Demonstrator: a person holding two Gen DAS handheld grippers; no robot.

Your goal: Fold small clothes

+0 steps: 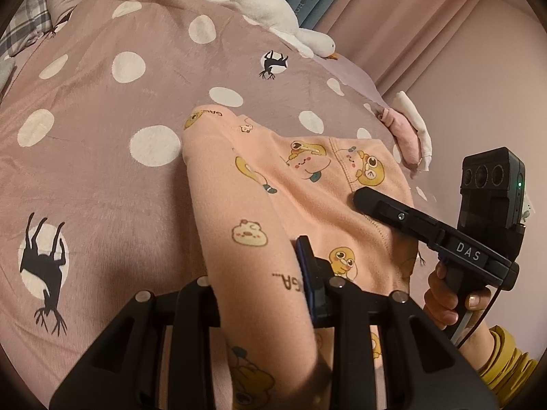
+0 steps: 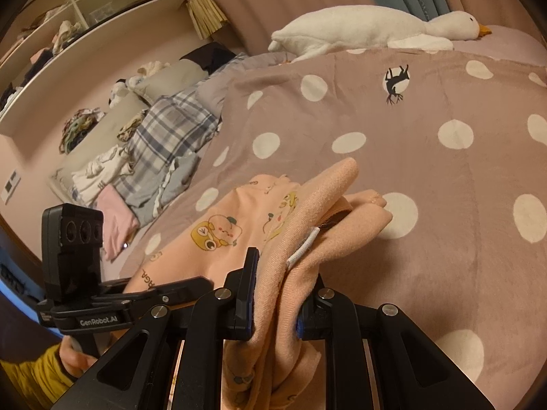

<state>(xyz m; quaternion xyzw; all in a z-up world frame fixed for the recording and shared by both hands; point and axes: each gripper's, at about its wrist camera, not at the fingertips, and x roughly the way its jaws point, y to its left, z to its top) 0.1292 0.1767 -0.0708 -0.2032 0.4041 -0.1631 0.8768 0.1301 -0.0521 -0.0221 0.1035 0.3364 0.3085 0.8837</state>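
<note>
Both hand-held grippers are pinching the same peach cartoon-print garment: left hand-held gripper, right hand-held gripper, held over the polka-dot bed.

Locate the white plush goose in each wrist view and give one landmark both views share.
Left wrist view: the white plush goose lies along the top edge, centre to right, beak pointing right.
Right wrist view: the goose lies upper right, at the far edge of the dotted bedspread, beak pointing right.
Shared landmark: the black deer print on a white dot, just below the goose.
</note>
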